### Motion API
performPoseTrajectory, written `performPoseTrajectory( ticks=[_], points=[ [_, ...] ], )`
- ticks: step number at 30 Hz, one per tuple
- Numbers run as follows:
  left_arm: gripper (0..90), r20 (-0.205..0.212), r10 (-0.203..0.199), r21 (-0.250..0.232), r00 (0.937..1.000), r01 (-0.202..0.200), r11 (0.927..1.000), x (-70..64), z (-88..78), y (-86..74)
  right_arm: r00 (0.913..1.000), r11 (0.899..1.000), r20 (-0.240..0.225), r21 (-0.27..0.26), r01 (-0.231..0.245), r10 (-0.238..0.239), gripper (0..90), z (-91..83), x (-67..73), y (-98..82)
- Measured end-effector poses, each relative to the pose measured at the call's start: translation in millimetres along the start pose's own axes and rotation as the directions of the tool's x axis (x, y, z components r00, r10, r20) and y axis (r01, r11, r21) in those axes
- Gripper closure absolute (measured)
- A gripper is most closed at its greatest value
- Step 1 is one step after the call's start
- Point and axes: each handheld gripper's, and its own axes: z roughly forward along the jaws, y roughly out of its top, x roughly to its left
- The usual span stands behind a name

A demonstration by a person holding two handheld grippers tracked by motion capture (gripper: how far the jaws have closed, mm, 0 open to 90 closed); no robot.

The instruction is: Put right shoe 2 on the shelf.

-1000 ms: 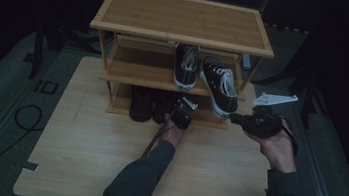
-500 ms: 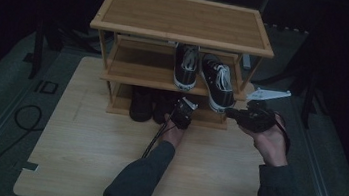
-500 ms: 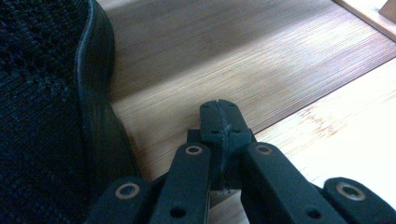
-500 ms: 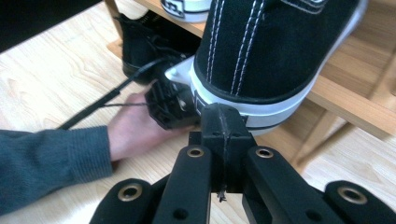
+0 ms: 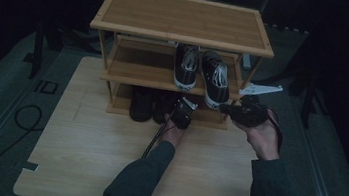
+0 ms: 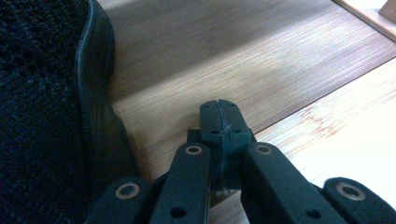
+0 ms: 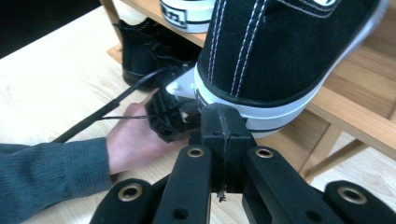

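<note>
The right gripper (image 5: 229,110) sits at centre right of the high view, its fingers clenched together with nothing between them — in the right gripper view their closed tips (image 7: 223,122) meet the white sole at the heel of the right sneaker (image 7: 289,51). That sneaker (image 5: 215,78) stands on the middle shelf (image 5: 138,68) of the bamboo shoe rack (image 5: 182,18), its heel hanging a little past the shelf's front edge, just beside the left sneaker (image 5: 186,65), which lies fully on the board.

The left gripper (image 5: 180,115) is low at the centre of the high view, at the front edge of the bottom shelf (image 6: 243,60). Its fingers are clenched too, empty, tips over the bare bamboo, with a black shoe (image 6: 46,107) close along the left of the left gripper view. Bare shelf runs to the right of it up to the frame post.

The middle shelf is bare left of the sneakers. The rack stands at the far edge of the desk (image 5: 89,158), whose near half is open wood, crossed by the left gripper's cable and the two sleeves.
</note>
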Motion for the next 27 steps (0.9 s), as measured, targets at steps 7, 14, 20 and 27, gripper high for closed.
performPoseTrajectory(
  ticks=[7,14,20,27],
  points=[
    [90.0,0.009,0.004,-0.003,0.9999,-0.004,1.0,-0.1,0.6,0.0,0.9997,1.0,-0.002,-0.009,-0.026,0.026,90.0,5.7,-10.2,0.4],
    [90.0,0.009,0.003,-0.004,1.0,-0.003,1.0,-0.2,0.6,-0.1,0.9992,0.999,-0.027,-0.012,-0.03,0.03,90.0,10.1,-13.9,3.6],
    [90.0,-0.002,0.002,-0.002,1.0,-0.002,1.0,-0.2,0.1,-0.1,0.9985,0.999,-0.045,-0.017,-0.032,0.031,90.0,17.7,-15.2,9.6],
    [90.0,0.001,0.0,-0.004,1.0,0.0,1.0,-0.1,0.2,-0.3,0.998,1.0,-0.059,-0.01,-0.022,0.022,90.0,27.7,-12.9,16.7]
  ],
)
